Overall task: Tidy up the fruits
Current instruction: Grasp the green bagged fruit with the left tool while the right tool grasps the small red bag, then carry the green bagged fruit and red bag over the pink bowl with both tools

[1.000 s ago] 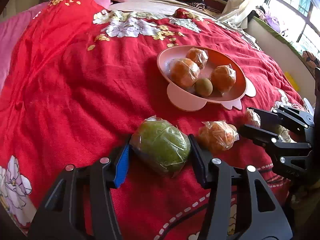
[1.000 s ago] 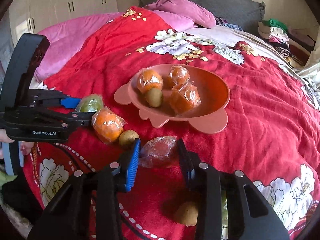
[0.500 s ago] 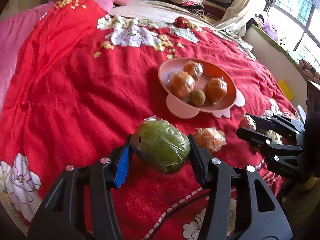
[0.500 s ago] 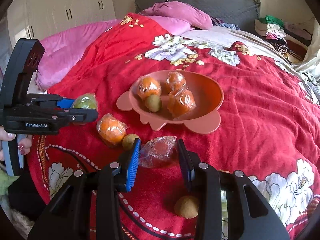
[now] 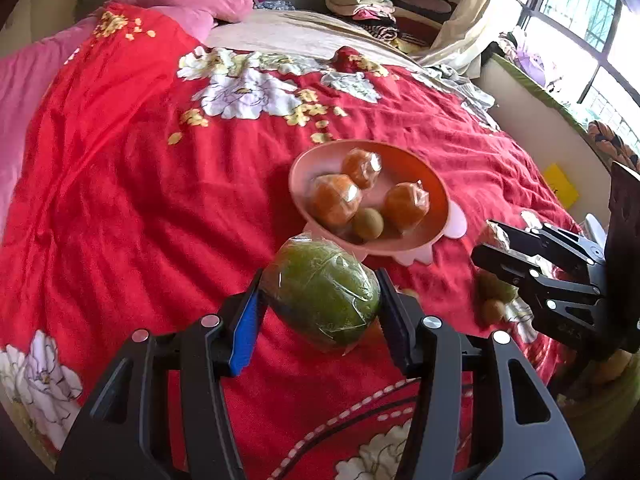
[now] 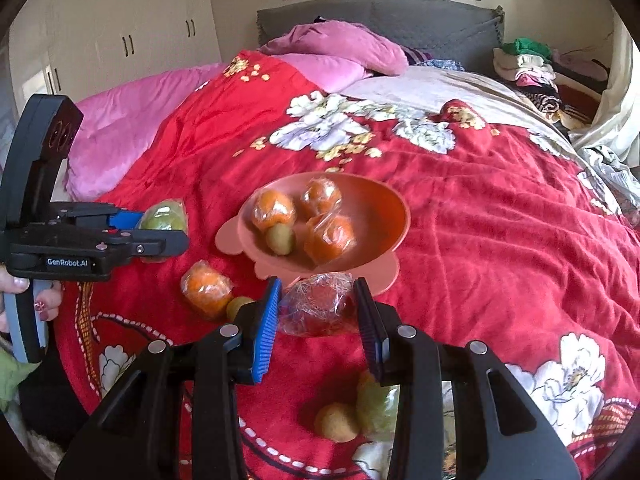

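Fruits split three ways: two in the grippers, four in the bowl (image 5: 436, 200), the rest loose on the red bedspread (image 5: 132, 208).

Green fruit (image 5: 320, 292), wrapped in clear film, clamped between the pads of the left gripper (image 5: 318, 312), clear of the bedspread, near side of the bowl. Seen from the right wrist, same green fruit (image 6: 164, 216) at the tip of the left gripper (image 6: 160, 232), left of the bowl (image 6: 384, 208).

Red fruit (image 6: 320, 308), also film-wrapped and crinkled, pinched between the pads of the right gripper (image 6: 318, 316), just in front of the bowl's near rim, off the cloth.

Bowl pink, shallow, with small side tabs; inside, three wrapped oranges (image 6: 274, 210) and one small brownish-green bare fruit (image 6: 280, 238), touching one another.

On the bedspread, near left of the bowl: one wrapped orange (image 6: 206, 288) with a small yellow-green fruit (image 6: 240, 306) touching its right side. Nearer still, under the right gripper: a round tan fruit (image 6: 336, 422) beside a pale green wrapped one (image 6: 376, 404).

Open room: far half of the bowl bare; wide flat stretch of red cloth left and right of it. Bed edge close at the near side; pink pillow (image 6: 336, 46) and folded clothes (image 6: 524, 64) well apart at the far end.
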{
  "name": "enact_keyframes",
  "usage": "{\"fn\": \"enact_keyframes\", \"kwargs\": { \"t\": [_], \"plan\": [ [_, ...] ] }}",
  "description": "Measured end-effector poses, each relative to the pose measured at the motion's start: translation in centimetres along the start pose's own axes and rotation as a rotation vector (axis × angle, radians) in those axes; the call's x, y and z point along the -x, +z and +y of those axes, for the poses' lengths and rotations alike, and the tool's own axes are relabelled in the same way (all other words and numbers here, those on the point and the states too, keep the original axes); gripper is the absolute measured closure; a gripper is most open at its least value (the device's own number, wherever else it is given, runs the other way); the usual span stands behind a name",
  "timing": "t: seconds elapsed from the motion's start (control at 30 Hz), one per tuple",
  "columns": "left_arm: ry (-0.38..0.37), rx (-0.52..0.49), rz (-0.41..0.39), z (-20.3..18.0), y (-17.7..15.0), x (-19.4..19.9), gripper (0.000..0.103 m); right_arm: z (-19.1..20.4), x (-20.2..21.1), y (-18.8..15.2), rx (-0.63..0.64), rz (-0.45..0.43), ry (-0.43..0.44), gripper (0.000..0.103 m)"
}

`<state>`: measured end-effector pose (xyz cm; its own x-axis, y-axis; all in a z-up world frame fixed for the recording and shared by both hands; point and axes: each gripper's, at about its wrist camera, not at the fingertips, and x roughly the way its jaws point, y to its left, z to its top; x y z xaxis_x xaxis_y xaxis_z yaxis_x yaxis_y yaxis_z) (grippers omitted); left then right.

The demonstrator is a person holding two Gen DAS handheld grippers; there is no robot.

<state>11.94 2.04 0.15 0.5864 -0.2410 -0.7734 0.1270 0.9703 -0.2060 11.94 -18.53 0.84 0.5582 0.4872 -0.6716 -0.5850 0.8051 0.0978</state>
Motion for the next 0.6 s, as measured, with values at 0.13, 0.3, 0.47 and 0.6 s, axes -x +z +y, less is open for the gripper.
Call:
{"fn": "enact_keyframes", "kwargs": {
  "t": [0.13, 0.3, 0.47, 0.6],
  "plan": [
    [-0.009, -0.015, 0.004, -0.8, 0.6, -0.5, 0.058, -0.7, 0.1, 0.6, -0.006, -0.011, -0.013, 0.068],
    [-0.017, -0.039, 0.014, -1.8, 1.4, -1.4, 0.058, -1.5, 0.0, 1.3, -0.011, -0.022, -0.025, 0.068],
    [-0.020, -0.067, 0.033, -2.5, 2.2, -2.4, 0.058, -2.4, -0.3, 2.3, -0.013, -0.028, -0.030, 0.068],
    [-0.021, -0.080, 0.042, -2.9, 2.8, -3.0, 0.058, -2.9, -0.8, 3.0, -0.017, -0.028, -0.030, 0.068]
  ]
}}
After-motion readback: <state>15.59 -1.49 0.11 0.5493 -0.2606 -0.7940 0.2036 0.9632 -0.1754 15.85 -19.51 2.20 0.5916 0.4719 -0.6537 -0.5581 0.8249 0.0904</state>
